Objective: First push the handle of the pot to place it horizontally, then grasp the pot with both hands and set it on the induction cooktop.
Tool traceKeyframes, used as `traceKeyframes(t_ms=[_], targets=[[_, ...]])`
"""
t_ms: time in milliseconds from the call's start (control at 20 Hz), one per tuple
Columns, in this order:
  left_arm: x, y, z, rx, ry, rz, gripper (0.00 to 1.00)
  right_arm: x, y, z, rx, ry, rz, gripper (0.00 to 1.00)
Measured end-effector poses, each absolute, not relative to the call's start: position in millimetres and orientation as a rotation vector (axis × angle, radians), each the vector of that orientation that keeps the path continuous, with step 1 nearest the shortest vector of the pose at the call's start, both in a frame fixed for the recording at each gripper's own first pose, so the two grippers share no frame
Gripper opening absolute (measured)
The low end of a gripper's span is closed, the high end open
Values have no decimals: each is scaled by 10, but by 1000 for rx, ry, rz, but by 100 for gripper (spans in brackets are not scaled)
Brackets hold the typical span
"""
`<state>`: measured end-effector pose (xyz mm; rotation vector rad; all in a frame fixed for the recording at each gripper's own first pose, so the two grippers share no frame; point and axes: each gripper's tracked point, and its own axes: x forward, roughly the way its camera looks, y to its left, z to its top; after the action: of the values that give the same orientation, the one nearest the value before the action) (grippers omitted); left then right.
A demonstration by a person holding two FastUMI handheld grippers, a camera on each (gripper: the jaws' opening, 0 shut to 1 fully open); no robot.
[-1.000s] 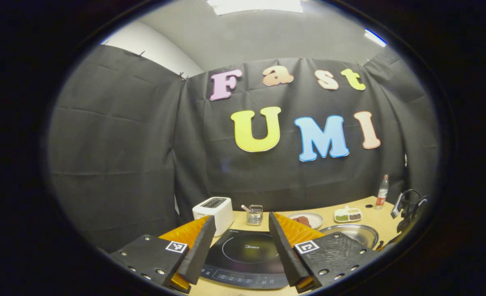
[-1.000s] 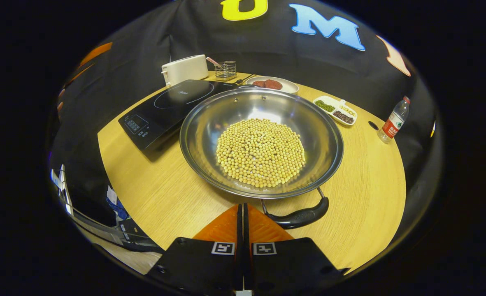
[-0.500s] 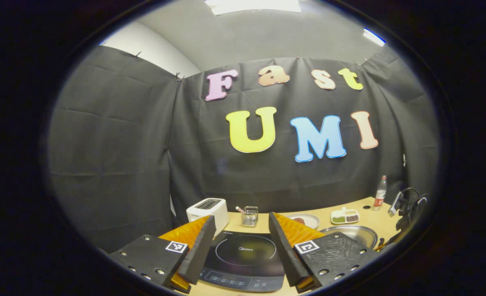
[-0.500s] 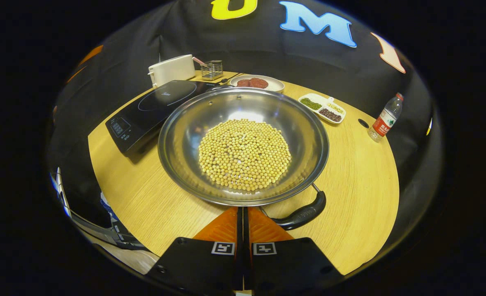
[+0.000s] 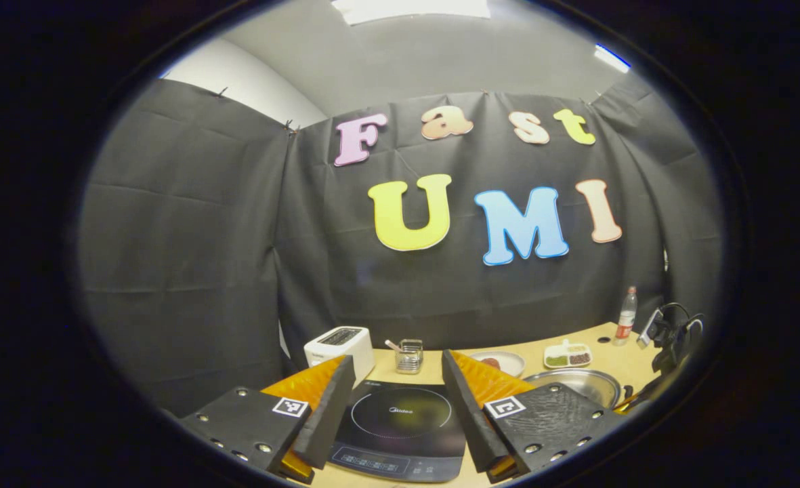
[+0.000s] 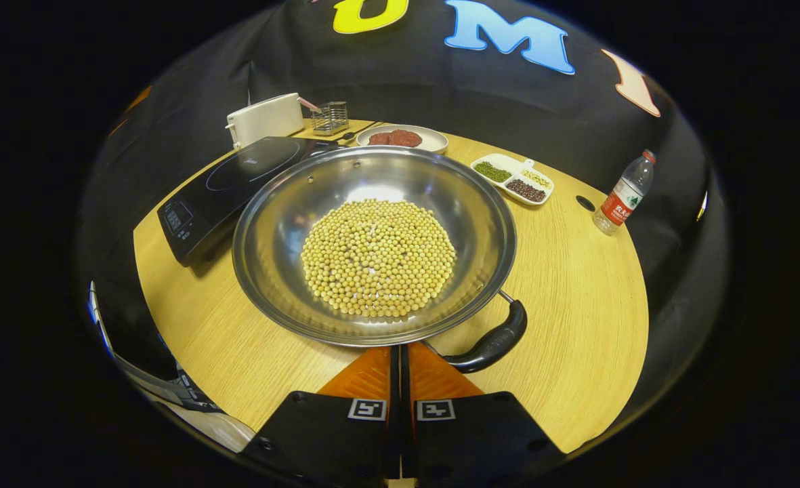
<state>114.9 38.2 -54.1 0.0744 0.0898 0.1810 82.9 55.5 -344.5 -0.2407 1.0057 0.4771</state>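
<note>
Right gripper jaws clenched on nothing, pot of soybeans just ahead with handle at their right tip; a hard shove could slop beans (left gripper jaws released, above induction cooktop on counter).

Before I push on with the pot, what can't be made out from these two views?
- Right gripper contact with the pot handle: fingertips meet the pot rim, unclear if touching.
- Pot's far handle: not visible past the rim, right gripper view.
- Cooktop controls: too small, partly behind the left gripper.
</note>
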Motion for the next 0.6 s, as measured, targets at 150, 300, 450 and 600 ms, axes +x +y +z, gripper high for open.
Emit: traceKeyframes(t_ms=[150, 300, 450, 600], targets=[[1153, 378, -541, 78, 94, 187, 76, 926, 498, -3460, -227, 1005, 455, 2], [1145, 371, -559, 82, 101, 193, 76, 1035, 444, -3473, -220, 1003, 433, 2], [1128, 376, -572, 87, 107, 203, 76, 1142, 380, -3493, -210, 1001, 411, 2], [1103, 396, -588, 92, 113, 216, 76, 1255, 301, -3516, -200, 1005, 385, 2]])
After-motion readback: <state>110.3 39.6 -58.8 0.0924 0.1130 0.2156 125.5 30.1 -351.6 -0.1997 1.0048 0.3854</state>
